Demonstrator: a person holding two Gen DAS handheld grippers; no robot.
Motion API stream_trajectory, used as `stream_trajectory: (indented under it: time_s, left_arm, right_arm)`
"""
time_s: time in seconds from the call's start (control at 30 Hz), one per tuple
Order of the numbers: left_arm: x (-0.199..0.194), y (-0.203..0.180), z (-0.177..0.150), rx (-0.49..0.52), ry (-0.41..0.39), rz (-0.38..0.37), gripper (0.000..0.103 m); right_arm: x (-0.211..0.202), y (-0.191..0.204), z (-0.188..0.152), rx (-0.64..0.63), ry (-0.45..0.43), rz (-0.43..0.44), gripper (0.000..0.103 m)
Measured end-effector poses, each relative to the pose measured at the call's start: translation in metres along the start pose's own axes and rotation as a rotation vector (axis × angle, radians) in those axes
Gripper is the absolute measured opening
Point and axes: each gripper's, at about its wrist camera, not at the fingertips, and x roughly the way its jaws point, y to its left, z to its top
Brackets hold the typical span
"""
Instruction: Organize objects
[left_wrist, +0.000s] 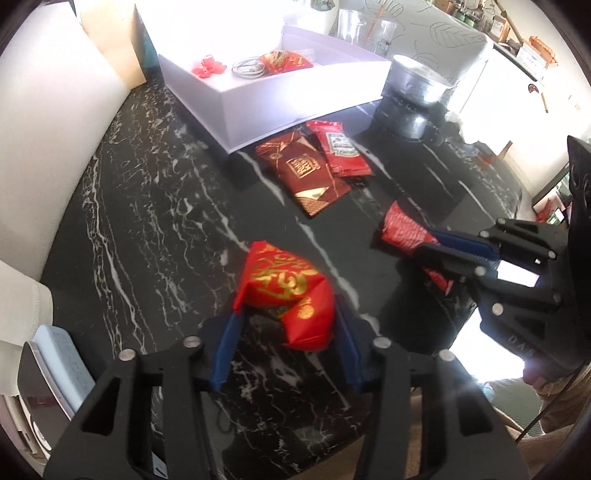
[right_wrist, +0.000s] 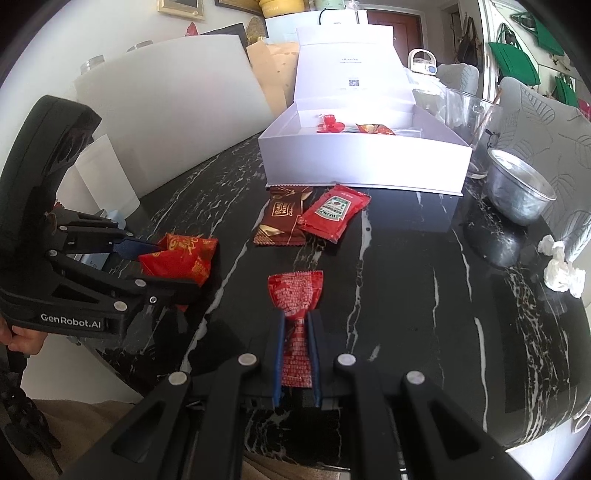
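Note:
My left gripper is shut on a puffy red packet with gold lettering, held just above the black marble table; it also shows in the right wrist view. My right gripper is shut on a thin red sachet with white print, seen in the left wrist view too. A brown snack packet and a red ketchup sachet lie ahead of both grippers. Behind them stands an open white box holding a red flower ornament and another red packet.
A metal bowl and a glass jar stand right of the box. Crumpled tissue lies near the table's right edge. A white board leans at the back left. The table's front edge is close below.

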Motion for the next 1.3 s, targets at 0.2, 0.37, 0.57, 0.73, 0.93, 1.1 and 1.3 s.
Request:
stream_trajectory:
  time_s: [0.2,0.37,0.57,0.73,0.93,1.1,1.3]
  left_arm:
    - [-0.008,-0.004,0.006,0.014,-0.039,-0.002,0.043]
    - [-0.020,-0.006,0.018,0.022,-0.076,-0.001,0.043]
    - [-0.035,-0.007,0.034,0.024,-0.122,0.003,0.043]
    - [-0.046,-0.005,0.047,0.017,-0.147,0.008,0.043]
    - [-0.056,-0.004,0.062,0.032,-0.171,0.028,0.043]
    - [-0.058,-0.003,0.076,0.025,-0.184,0.024,0.043]
    - [-0.061,-0.001,0.093,0.026,-0.197,0.023,0.043]
  right_arm:
    - [-0.010,0.000,0.007,-0.004,-0.036,-0.011,0.011]
    - [-0.022,-0.002,0.020,-0.013,-0.063,-0.021,0.011]
    - [-0.034,-0.005,0.037,-0.029,-0.088,-0.039,0.011]
    - [-0.044,-0.008,0.051,-0.039,-0.108,-0.039,0.011]
    - [-0.050,-0.009,0.065,-0.054,-0.119,-0.035,0.011]
    - [-0.053,-0.013,0.076,-0.054,-0.130,-0.032,0.011]
    - [-0.051,-0.021,0.090,-0.055,-0.137,-0.041,0.011]
